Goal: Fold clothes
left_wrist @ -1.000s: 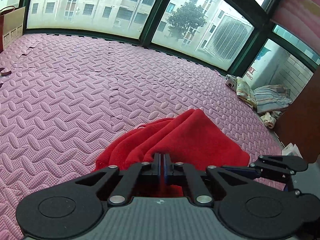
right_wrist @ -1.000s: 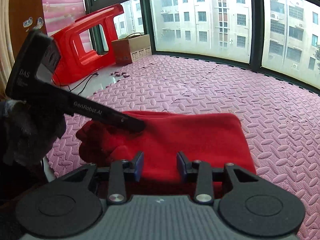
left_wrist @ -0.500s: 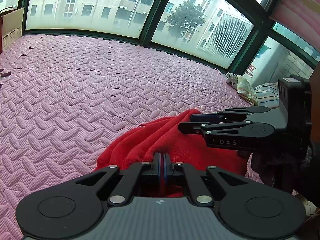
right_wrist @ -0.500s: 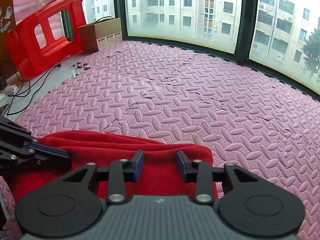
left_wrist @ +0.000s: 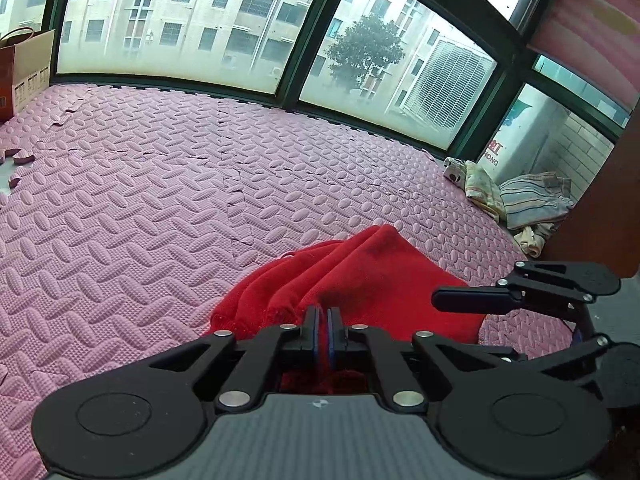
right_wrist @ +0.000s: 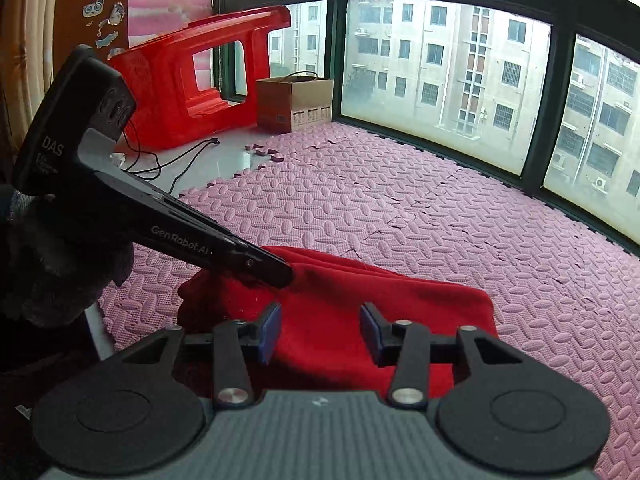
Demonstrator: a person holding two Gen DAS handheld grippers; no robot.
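Note:
A red garment lies bunched and partly folded on the pink foam mat; it also shows in the right wrist view. My left gripper is shut on the garment's near edge; in the right wrist view its tip pinches the left end of the cloth. My right gripper is open, its jaws apart just above the garment's near side, holding nothing. In the left wrist view it sits at the garment's right edge.
A pile of striped and pale clothes lies in the far right corner by the window. A red plastic stool, a cardboard box and a black cable are at the mat's left end. Windows border the far side.
My right gripper swung out over the garment and then drew back to its right edge, staying open. My left gripper stayed shut on the cloth, and the garment shifted only slightly.

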